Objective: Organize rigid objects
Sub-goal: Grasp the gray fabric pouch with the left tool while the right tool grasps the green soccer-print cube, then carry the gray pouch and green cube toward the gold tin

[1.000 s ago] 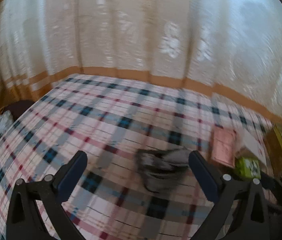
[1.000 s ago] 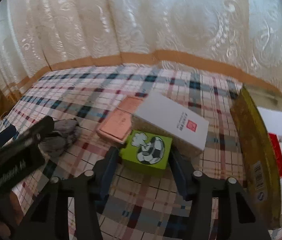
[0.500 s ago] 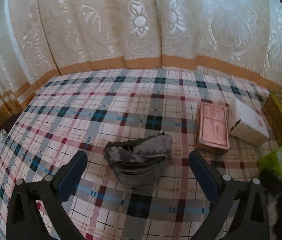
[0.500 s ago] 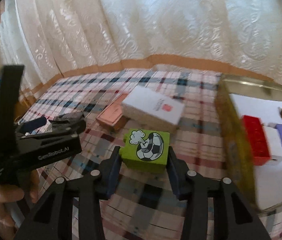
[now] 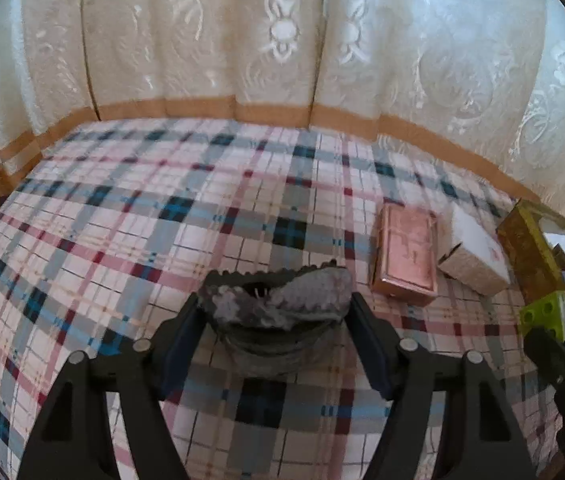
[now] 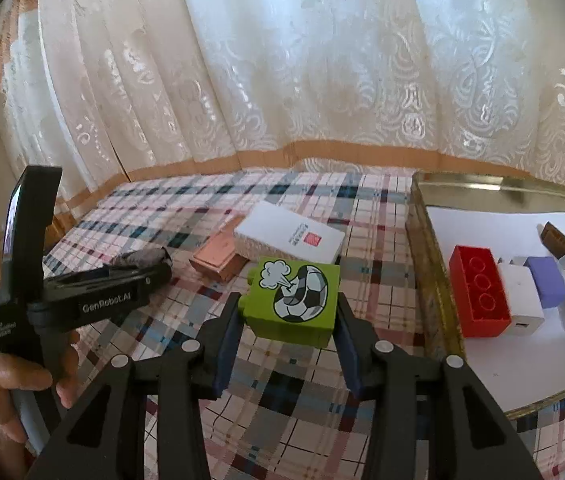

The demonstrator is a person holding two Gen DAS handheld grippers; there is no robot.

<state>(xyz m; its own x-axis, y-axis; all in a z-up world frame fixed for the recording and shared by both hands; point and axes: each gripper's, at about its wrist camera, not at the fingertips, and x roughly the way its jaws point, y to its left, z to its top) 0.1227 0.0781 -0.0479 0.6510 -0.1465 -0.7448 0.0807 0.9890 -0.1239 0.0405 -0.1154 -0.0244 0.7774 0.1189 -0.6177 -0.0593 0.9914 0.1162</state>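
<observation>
Since a second ago both grippers have closed in: the left gripper [image 5: 274, 320], then wide over bare cloth, now brackets the grey shell [image 5: 278, 300], and the right gripper [image 6: 288, 320] has carried the green block [image 6: 294, 294] up off the cloth toward the tray [image 6: 434, 280].

Left fingers sit narrow at either side of the shell, apparently pinching it, though firm contact is hard to confirm. The shell is dark, scaly and notched along its rim, and appears to rest on the plaid cloth [image 5: 122, 240]. Beyond it to the right lie a pink box [image 5: 406, 256] and, touching it, a white box [image 5: 474, 256].

Right fingers clamp the block's sides; it is a bright green brick with a football print, held just left of the tray wall. Inside the tray sit a red brick [image 6: 478, 296], a white charger [image 6: 522, 300] and a purple block [image 6: 548, 282].

The step looks like transport to the tray. Next, the block needs lifting over the wall, then release on free white floor near the brick.
</observation>
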